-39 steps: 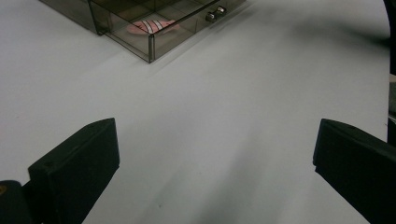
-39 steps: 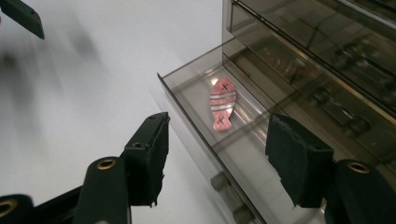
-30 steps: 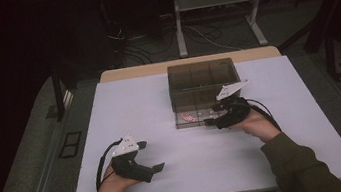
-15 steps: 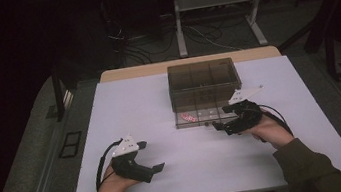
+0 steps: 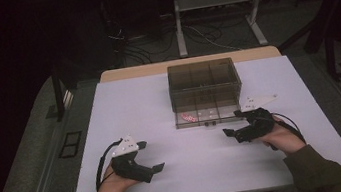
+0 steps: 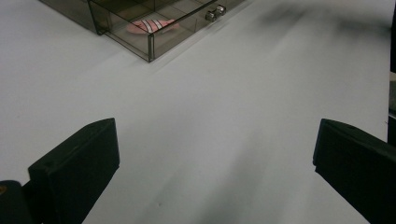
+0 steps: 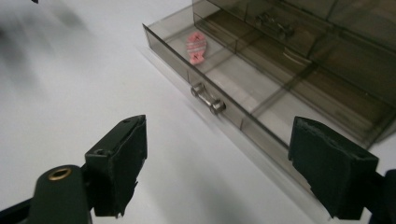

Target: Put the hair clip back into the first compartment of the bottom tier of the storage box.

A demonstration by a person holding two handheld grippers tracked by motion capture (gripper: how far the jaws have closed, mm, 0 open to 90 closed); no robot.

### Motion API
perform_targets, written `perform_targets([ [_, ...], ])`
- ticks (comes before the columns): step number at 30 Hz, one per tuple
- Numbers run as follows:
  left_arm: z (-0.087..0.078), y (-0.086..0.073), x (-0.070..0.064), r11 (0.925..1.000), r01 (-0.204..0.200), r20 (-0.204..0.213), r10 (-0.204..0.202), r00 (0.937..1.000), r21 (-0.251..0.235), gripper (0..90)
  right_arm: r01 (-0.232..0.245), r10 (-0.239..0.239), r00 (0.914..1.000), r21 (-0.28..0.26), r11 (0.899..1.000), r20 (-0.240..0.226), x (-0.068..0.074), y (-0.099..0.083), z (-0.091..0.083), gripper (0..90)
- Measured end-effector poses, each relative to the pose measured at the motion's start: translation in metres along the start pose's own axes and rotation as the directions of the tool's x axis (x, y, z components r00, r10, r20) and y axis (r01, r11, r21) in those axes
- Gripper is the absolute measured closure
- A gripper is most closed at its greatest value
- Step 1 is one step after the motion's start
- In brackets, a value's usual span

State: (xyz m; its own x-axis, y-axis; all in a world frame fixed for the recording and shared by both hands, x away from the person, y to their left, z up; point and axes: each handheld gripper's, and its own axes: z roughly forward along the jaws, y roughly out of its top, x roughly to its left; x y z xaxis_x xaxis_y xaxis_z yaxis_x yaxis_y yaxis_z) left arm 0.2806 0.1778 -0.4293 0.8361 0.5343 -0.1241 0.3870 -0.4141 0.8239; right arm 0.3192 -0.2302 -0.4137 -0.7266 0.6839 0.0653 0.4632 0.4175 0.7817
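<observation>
right tool (image 5: 231, 129) drawn back from the drawer (image 5: 205, 116), nearer the person, jaws apart

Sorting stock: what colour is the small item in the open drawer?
The small item is pink with pale stripes, clearest in the right gripper view.

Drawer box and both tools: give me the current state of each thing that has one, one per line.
Smoked plastic drawer box: upright on the table, bottom drawer open.
Bottom drawer: pulled out, handle free.
Pink striped piece: lying flat in the drawer's end compartment.
Left tool: open, holding nothing, over bare table.
Right tool: open, holding nothing, apart from the handle.
</observation>
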Motion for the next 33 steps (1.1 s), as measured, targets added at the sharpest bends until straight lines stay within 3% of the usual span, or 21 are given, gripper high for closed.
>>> perform_targets([
  [8,0.0,0.0,0.0,1.0,-0.001,-0.002,0.001,1.0,0.0,0.0,-0.026,0.027,0.9996,-0.02,0.999,0.014,-0.003,-0.018,-0.012,18.8],
  [33,0.001,0.001,0.001,1.0,-0.008,-0.009,0.008,0.9999,0.006,0.0,-0.046,0.05,0.9965,-0.063,0.997,0.067,-0.009,-0.065,-0.047,18.8],
])
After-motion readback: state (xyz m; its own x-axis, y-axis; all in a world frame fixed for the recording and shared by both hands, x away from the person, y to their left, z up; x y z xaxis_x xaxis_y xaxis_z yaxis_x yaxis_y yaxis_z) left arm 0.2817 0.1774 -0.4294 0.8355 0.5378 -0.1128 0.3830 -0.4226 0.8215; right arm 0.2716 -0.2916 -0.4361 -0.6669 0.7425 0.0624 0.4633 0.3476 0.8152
